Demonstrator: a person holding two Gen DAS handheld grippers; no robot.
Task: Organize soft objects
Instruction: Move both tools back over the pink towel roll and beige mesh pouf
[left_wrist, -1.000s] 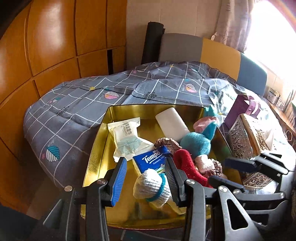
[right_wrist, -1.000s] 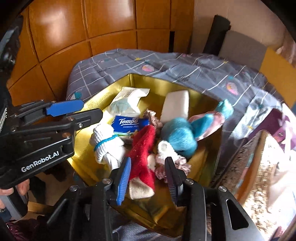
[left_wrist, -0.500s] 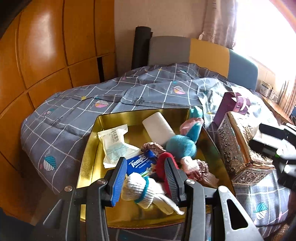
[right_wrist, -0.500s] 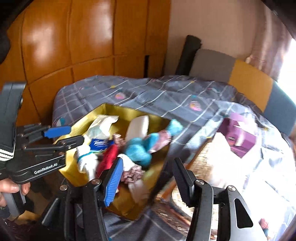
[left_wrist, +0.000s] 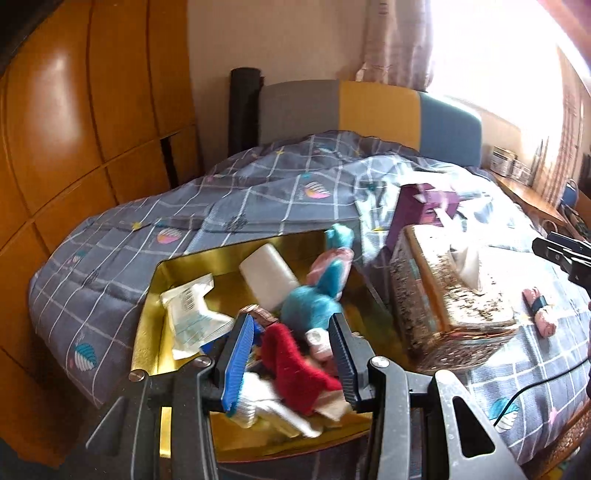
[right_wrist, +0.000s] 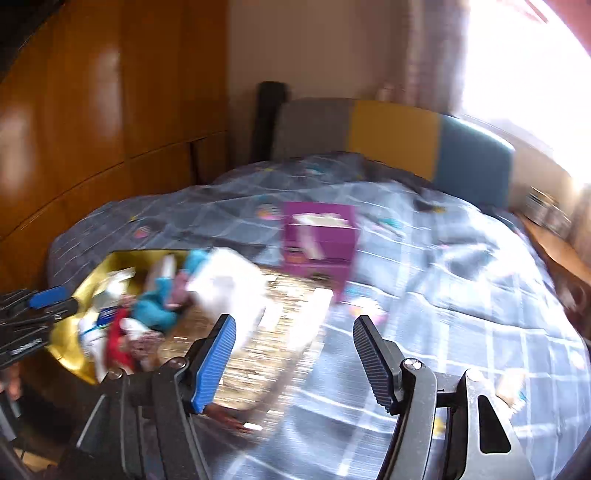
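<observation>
The gold tray (left_wrist: 147, 317) sits on the quilted bed (left_wrist: 258, 192) near its front edge, and most of the soft things are already heaped in it: a teal plush toy (left_wrist: 314, 302), a red sock (left_wrist: 295, 369), a white sock (left_wrist: 266, 402) at the tray's front edge, a sealed white packet (left_wrist: 192, 314) toward its left wall and a white block (left_wrist: 269, 273) at the back. Just beside the tray's right wall stands a sequinned tissue box (left_wrist: 454, 295), with a purple box (right_wrist: 317, 240) behind it. One piece is outside the tray — a small pink roll (left_wrist: 539, 314) with a dark band, lying on the quilt to the right of the tissue box, well apart from the tray.

The left gripper (left_wrist: 291, 362) hangs over the tray's front edge with its claw parted around the red sock, the pads beside it rather than pressing it. The right gripper (right_wrist: 295, 365) is spread wide and empty above the tissue box; its view is smeared with motion blur.

The pink roll looks light and squashy, likely to give under the pads and unlikely to slip. A pinch across its middle, at the band, should keep it from unrolling — the ends would probably flop
</observation>
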